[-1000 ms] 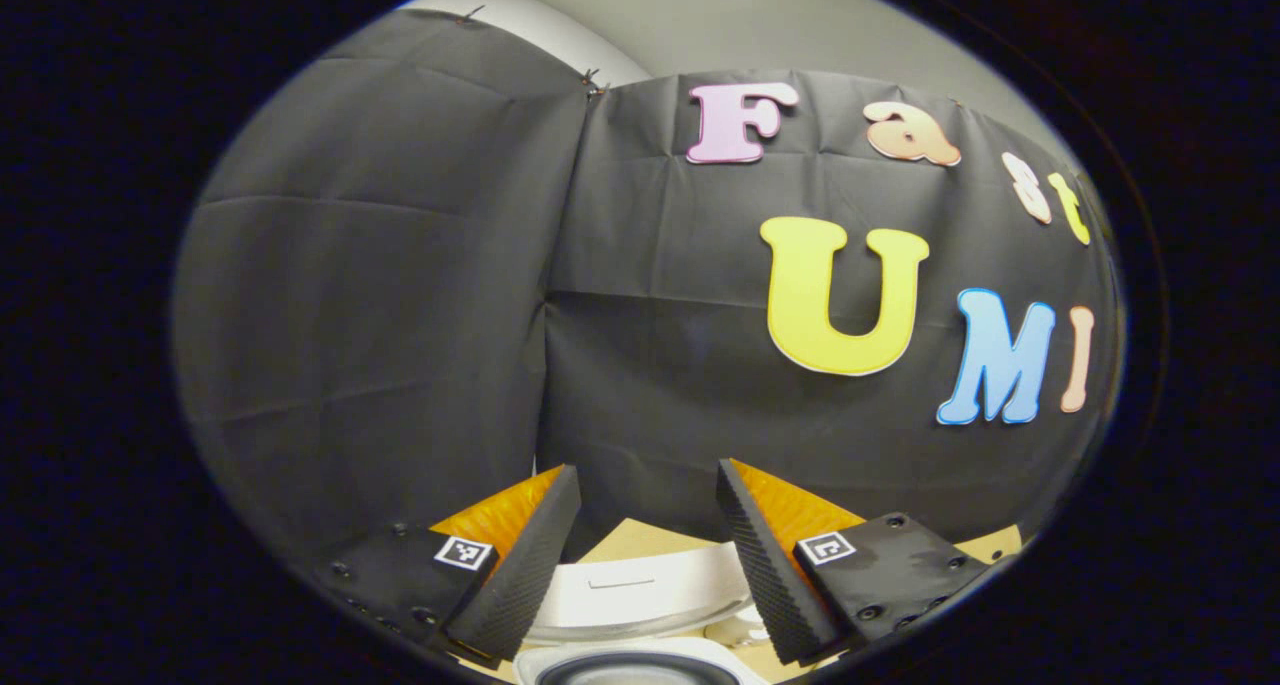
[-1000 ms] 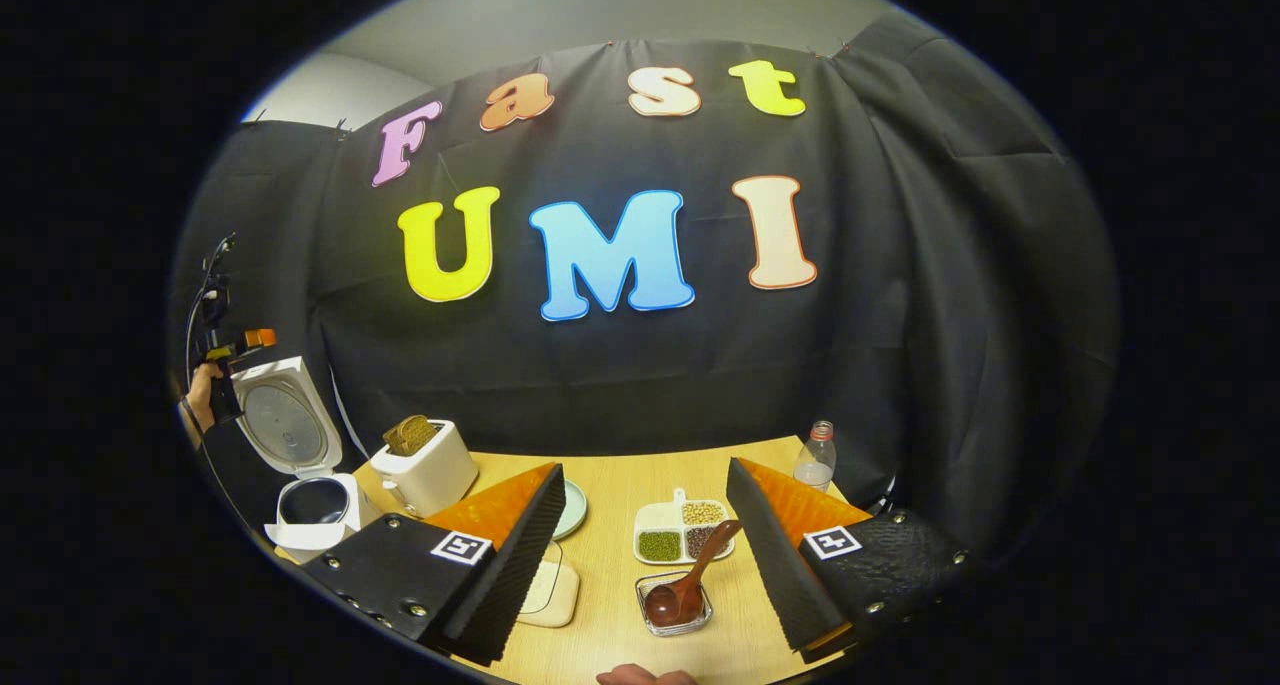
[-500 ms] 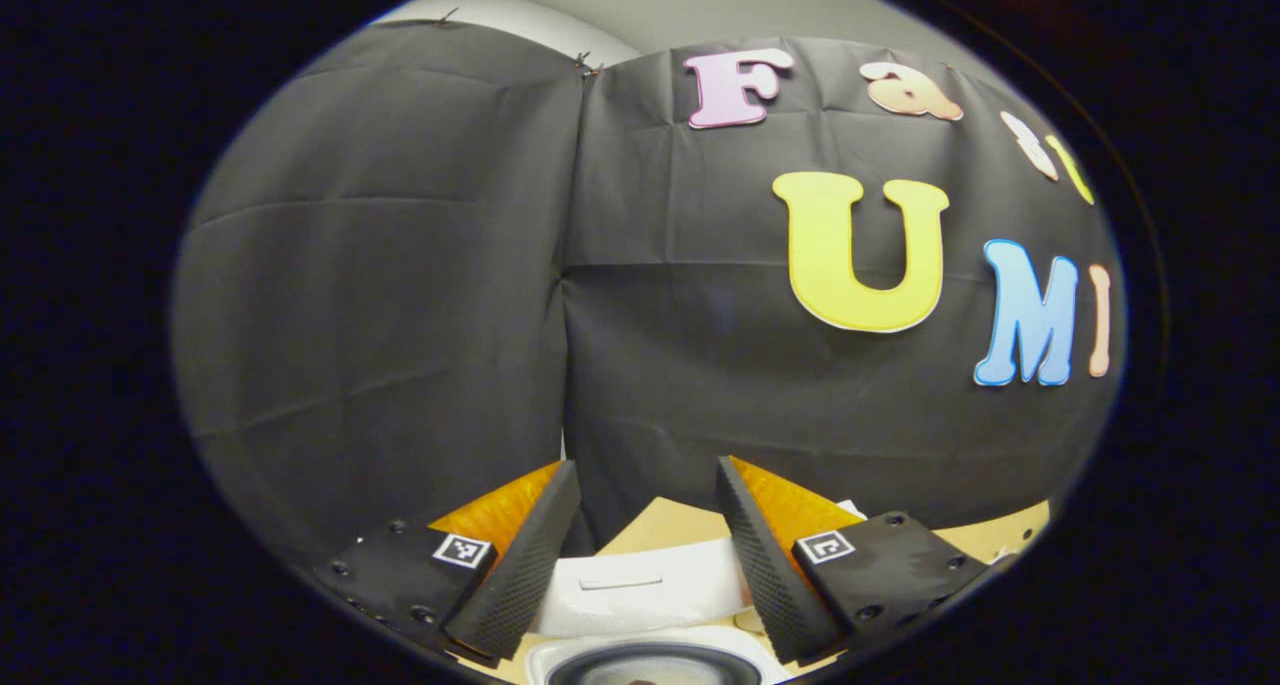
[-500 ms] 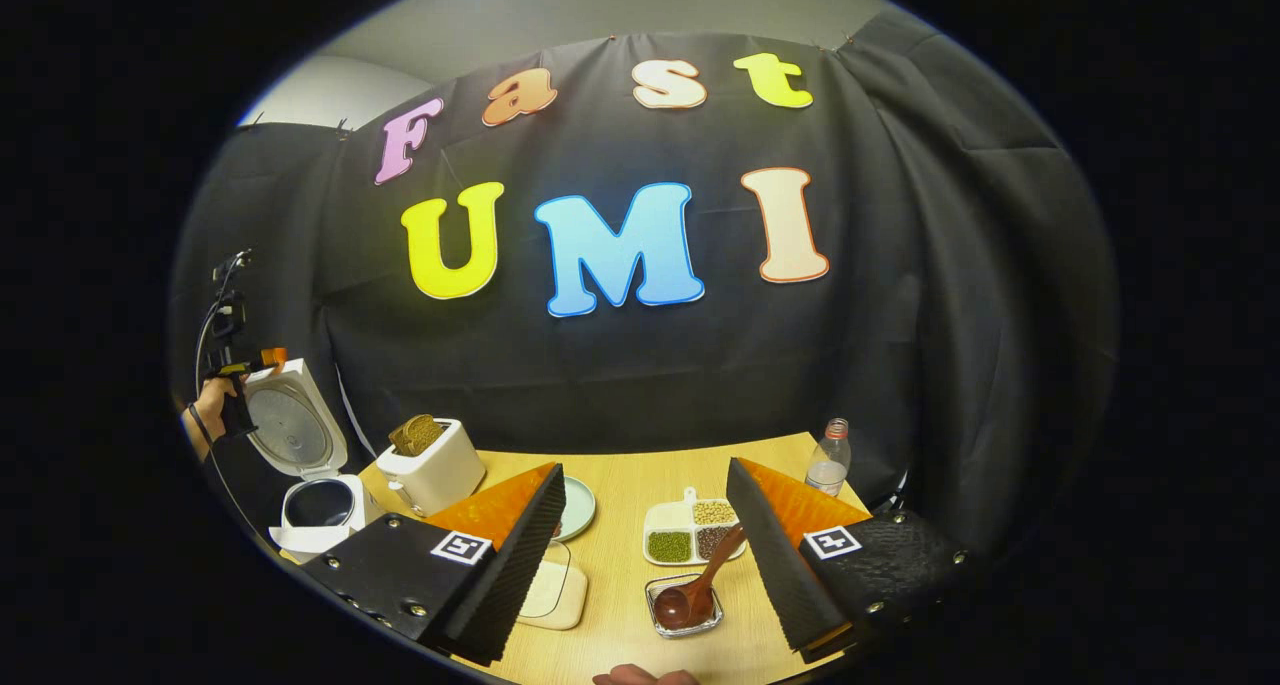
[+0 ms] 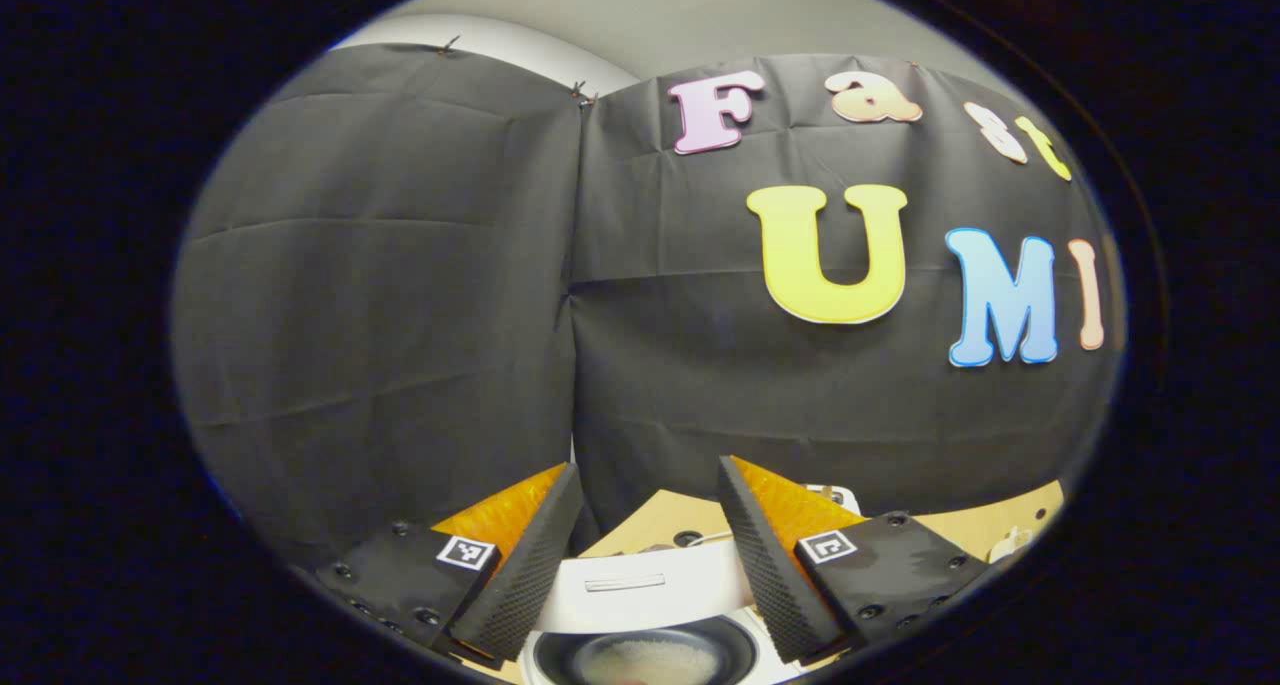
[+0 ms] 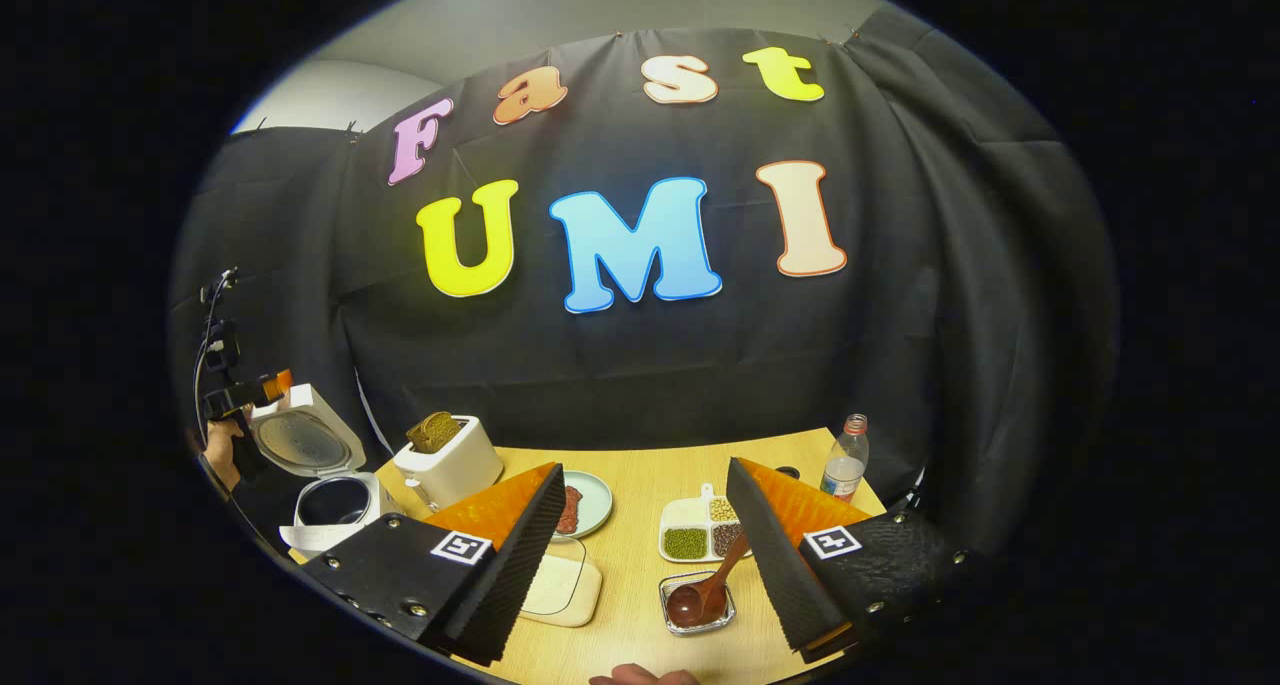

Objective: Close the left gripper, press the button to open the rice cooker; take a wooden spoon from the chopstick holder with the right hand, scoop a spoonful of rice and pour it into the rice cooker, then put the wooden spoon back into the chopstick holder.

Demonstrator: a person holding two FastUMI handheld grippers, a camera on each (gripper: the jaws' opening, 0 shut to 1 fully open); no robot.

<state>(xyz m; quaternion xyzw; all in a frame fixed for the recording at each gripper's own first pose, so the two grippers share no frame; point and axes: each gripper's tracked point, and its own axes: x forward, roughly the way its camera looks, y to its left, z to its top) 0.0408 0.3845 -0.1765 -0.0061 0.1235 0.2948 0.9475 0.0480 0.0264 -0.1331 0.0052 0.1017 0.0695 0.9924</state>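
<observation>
The white rice cooker (image 6: 335,505) stands at the table's left end with its lid (image 6: 305,437) raised. Over it a hand (image 6: 218,455) holds my left gripper (image 6: 262,389). In the left gripper view that gripper (image 5: 650,470) is open above the lid (image 5: 640,587), and the inner pot (image 5: 650,657) below has a pale layer in its bottom. My right gripper (image 6: 645,468) is open and empty above the table. Below and between its fingers, a dark wooden spoon (image 6: 702,595) lies with its bowl in a small clear dish (image 6: 697,605).
On the wooden table (image 6: 640,465) stand a white toaster (image 6: 448,460) with bread, a plate (image 6: 588,500), a divided dish of beans (image 6: 700,527), a pale flat container (image 6: 562,587) and a bottle (image 6: 845,460) at the far right. A hand (image 6: 640,677) shows at the front edge.
The left gripper has come lower over the cooker and tipped down, so the inner pot shows more. The right gripper's view has shifted slightly left; both grippers stay open.
</observation>
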